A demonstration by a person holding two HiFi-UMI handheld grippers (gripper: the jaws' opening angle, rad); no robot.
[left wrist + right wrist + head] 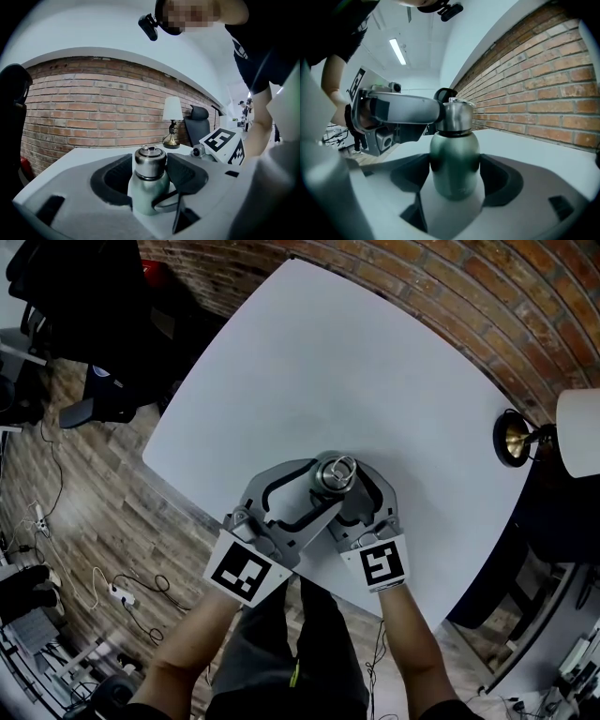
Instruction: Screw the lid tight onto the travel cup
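The head view looks steeply down from above the person onto the white table [309,362], wood floor [84,493] at its left. The left gripper [305,491] view sits low and very near the travel cup [150,183], facing the far brick wall [93,117] and table lamp [172,117]. The right gripper [361,493] view, equally near, faces left along that wall. All three share the cup; each gripper view also catches the other gripper.

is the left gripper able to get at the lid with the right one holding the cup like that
Probably yes: the lid stands between the open jaws of the left gripper with nothing across it, and the right gripper clamps the travel cup lower, on its body, leaving the top free.
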